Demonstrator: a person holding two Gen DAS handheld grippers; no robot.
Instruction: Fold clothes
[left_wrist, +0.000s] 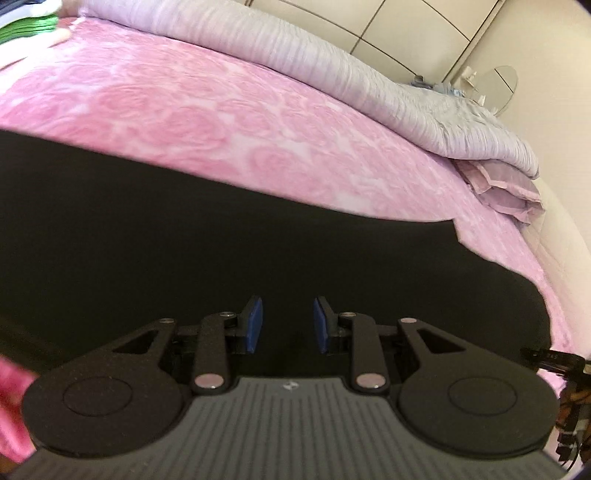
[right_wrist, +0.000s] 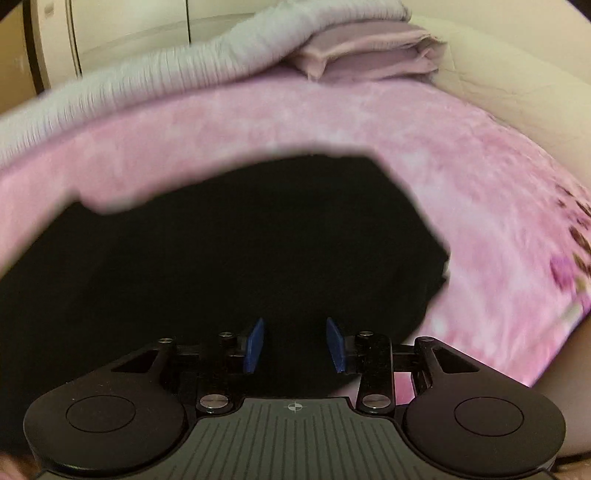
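- Left wrist view: far left at the top edge, a green folded item (left_wrist: 31, 27) lies on the bed; what it is cannot be told.
- The pink rose-patterned blanket (left_wrist: 192, 110) covers the bed, and a black garment (left_wrist: 184, 236) lies spread flat on it, filling the lower middle of the view.
- The left gripper (left_wrist: 284, 325) hangs over the black garment with its blue-padded fingers (left_wrist: 255, 325) apart and nothing between them.
- Beyond, a grey-lilac ribbed duvet (left_wrist: 332, 74) lies bunched along the far side of the bed, with a folded lilac cloth (left_wrist: 506, 192) under its right end.
- Right wrist view, blurred: the black garment (right_wrist: 240, 240) lies on the pink blanket (right_wrist: 461, 177), its edge irregular at upper right.
- The right gripper (right_wrist: 295, 345) is over the garment, fingers (right_wrist: 335, 345) spread and empty.
- No containers show in either view.
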